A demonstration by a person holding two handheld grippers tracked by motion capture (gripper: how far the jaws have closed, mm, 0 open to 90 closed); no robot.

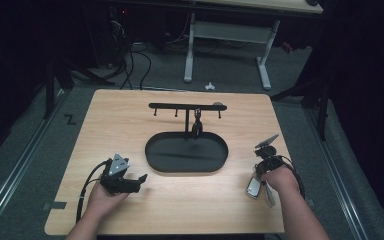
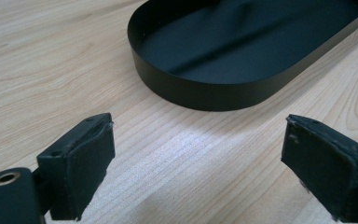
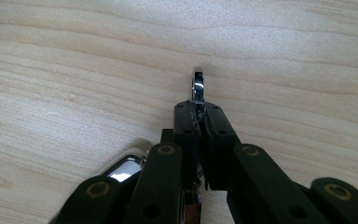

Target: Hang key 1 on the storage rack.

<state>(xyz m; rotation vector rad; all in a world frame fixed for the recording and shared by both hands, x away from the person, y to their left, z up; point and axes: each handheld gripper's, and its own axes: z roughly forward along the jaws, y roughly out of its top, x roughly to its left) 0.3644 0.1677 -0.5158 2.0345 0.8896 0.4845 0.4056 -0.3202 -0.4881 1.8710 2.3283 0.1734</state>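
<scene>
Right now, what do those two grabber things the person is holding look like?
Each hand-held gripper is black. The left hand-held gripper has a grey three-cornered plate on top and a black cable looping behind it. Its jaws end in flat black pads. The right hand-held gripper has jointed black arms with brass-coloured rivets. The forearms are bare, with no sleeves.

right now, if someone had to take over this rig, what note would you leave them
Right gripper: shut on a small shiny metal ring, edge-on between the pads, low over the table near its right edge. A silvery piece lies beside that hand; it cannot be told whether it is joined to the ring.
Left gripper: open, nothing between the pads, hovering just short of the tray.
Black oval tray: mid table, looks empty. A hook rack stands at its far side, with one dark item hanging from it.
Done: ring gripped.
Left, probably: carry it to the rack or tray; the left gripper could steady the tray.
</scene>
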